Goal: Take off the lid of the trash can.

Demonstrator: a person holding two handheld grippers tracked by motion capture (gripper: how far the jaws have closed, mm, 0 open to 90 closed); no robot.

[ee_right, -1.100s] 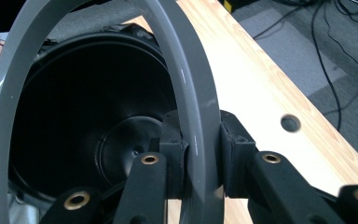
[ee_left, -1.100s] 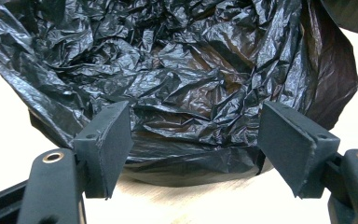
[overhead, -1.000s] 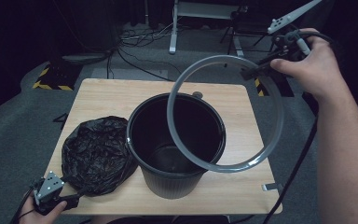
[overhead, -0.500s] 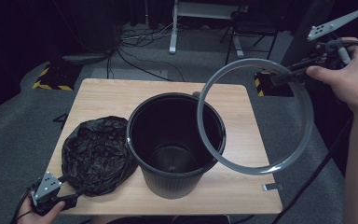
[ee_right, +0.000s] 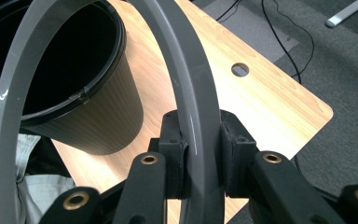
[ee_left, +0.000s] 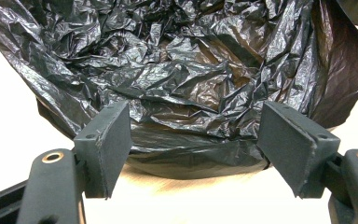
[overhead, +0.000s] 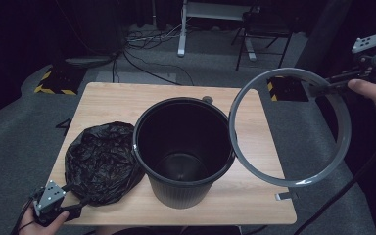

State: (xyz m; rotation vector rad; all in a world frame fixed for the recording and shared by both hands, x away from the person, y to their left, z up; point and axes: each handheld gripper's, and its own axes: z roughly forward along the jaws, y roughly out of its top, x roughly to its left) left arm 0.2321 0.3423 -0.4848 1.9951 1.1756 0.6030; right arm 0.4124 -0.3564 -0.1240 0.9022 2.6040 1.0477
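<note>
A black bin (overhead: pixel 183 152) stands upright and open in the middle of the wooden table (overhead: pixel 127 103). My right gripper (overhead: pixel 321 88) is shut on a large grey ring (overhead: pixel 293 182), held tilted in the air over the table's right edge, to the right of the bin. In the right gripper view the pads (ee_right: pixel 172 140) clamp the ring's band (ee_right: pixel 191 93), with the bin (ee_right: pixel 102 121) beyond. A crumpled black bag (overhead: pixel 100 164) lies left of the bin. My left gripper (overhead: pixel 76 203) rests open at the front left corner, its jaws (ee_left: pixel 193 140) at the edge of the bag (ee_left: pixel 177 70).
The table has a cable hole (overhead: pixel 207 99) behind the bin and a small metal clip (overhead: pixel 284 196) at its front right edge. Grey carpet with cables (overhead: pixel 142 58) and chair legs (overhead: pixel 254 44) lies beyond. Striped floor tape (overhead: pixel 54 83) sits at the far left.
My right gripper has carried the grey ring to the right and slightly down, from over the bin's rim to beyond the table's right edge. The left gripper and bag have stayed put.
</note>
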